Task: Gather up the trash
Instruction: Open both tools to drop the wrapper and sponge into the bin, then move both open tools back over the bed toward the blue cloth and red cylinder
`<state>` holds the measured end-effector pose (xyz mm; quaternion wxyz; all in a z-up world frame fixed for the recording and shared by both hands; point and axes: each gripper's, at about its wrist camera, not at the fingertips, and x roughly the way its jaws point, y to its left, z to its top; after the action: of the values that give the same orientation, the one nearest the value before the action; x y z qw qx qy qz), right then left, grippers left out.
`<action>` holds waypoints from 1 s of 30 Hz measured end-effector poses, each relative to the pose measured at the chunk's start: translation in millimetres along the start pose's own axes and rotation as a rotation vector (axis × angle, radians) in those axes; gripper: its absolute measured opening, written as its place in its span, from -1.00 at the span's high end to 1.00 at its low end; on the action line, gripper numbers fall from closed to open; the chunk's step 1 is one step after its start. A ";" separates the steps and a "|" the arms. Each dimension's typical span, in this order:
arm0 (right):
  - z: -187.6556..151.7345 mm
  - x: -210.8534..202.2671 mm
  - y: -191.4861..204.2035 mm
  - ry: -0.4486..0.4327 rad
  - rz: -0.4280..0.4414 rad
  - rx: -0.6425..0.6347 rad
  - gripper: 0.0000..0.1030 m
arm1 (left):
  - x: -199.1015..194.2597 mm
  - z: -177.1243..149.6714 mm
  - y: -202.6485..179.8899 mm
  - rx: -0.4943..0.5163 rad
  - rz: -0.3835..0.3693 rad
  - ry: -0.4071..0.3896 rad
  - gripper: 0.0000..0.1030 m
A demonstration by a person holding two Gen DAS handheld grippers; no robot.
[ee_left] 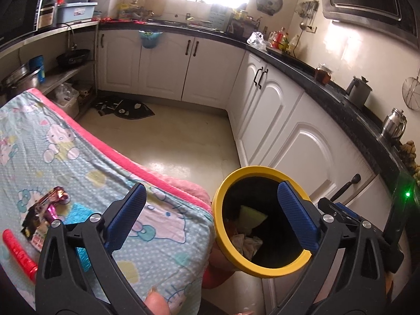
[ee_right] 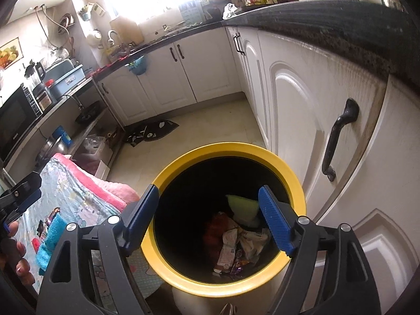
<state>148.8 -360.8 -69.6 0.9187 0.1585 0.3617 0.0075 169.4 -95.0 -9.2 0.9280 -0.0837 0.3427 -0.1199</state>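
Observation:
A yellow-rimmed bin (ee_right: pixel 183 165) stands on the floor beside the cloth-covered table; it also shows in the left wrist view (ee_left: pixel 223 191). Inside lie crumpled wrappers (ee_right: pixel 236 241) and a pale green piece (ee_right: pixel 240 204). My right gripper (ee_right: pixel 210 218) is open and empty right above the bin's mouth. My left gripper (ee_left: pixel 210 218) is open and empty over the table's edge, next to the bin. On the patterned cloth (ee_left: pixel 65 157) lie a shiny purple wrapper (ee_left: pixel 52 202), a red stick-like item (ee_left: pixel 18 252) and a turquoise scrap (ee_right: pixel 51 236).
White cabinets (ee_left: pixel 275 120) under a black counter (ee_left: pixel 328 81) run close on the right of the bin; a dark door handle (ee_right: pixel 338 136) juts out near my right gripper. A dark mat (ee_left: pixel 126 107) lies on the cream floor. Shelves with pots stand at the left.

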 end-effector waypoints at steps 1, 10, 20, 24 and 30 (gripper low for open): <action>0.3 -1.5 1.6 -0.002 0.002 -0.004 -0.47 | -2.6 0.8 1.4 -0.003 0.003 -0.005 -0.79; 4.1 -18.7 22.5 -0.033 0.049 -0.050 -0.47 | -33.9 -0.1 15.7 -0.026 0.016 -0.062 -0.79; 5.2 -37.8 55.3 -0.055 0.134 -0.106 -0.47 | -70.0 1.8 37.1 -0.061 0.046 -0.125 -0.79; 2.1 -43.9 68.5 -0.056 0.160 -0.127 -0.47 | -82.4 0.9 47.9 -0.080 0.065 -0.147 -0.79; 0.1 -51.1 87.2 -0.059 0.200 -0.154 -0.48 | -99.3 -0.5 63.2 -0.104 0.096 -0.175 -0.79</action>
<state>119.9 -284.6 -9.9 0.9330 0.1232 0.3152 0.1222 106.4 -6.7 36.5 0.9535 -0.1255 0.2696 -0.0498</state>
